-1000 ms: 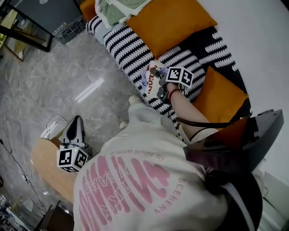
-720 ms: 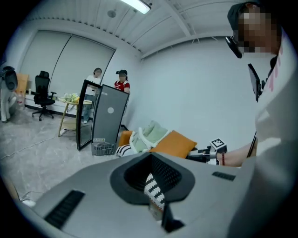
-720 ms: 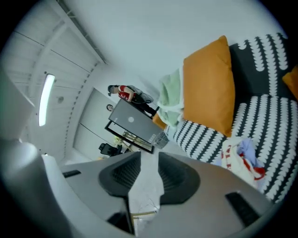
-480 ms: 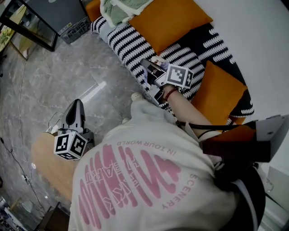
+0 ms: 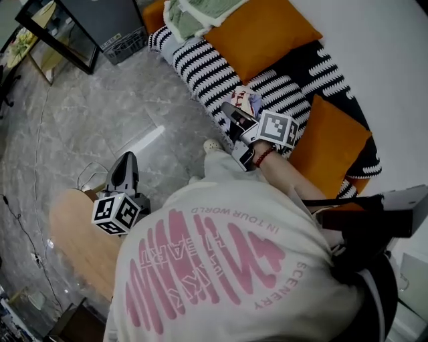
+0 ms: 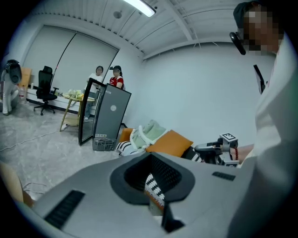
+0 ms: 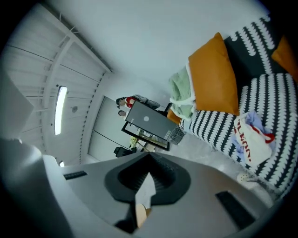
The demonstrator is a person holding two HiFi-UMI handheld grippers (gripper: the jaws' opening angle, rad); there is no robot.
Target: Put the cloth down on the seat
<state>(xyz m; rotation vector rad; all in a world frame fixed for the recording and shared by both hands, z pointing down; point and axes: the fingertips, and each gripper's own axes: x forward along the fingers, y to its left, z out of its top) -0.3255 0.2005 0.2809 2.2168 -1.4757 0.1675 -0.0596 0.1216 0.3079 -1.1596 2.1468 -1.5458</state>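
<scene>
I am holding the right gripper (image 5: 229,110), jaws closed on nothing, just beside the cloth (image 5: 246,101), which is lying at the front edge of the striped seat (image 5: 200,61), while the left gripper (image 5: 127,161), likewise closed and empty, is hanging over the floor (image 5: 100,113), well apart.

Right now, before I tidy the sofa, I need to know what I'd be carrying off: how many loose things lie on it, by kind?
Orange cushions: 3 (one at the far end shows only in part, beside the blanket)
Green and white blanket: 1
Printed cloth: 1
Total: 5
</scene>
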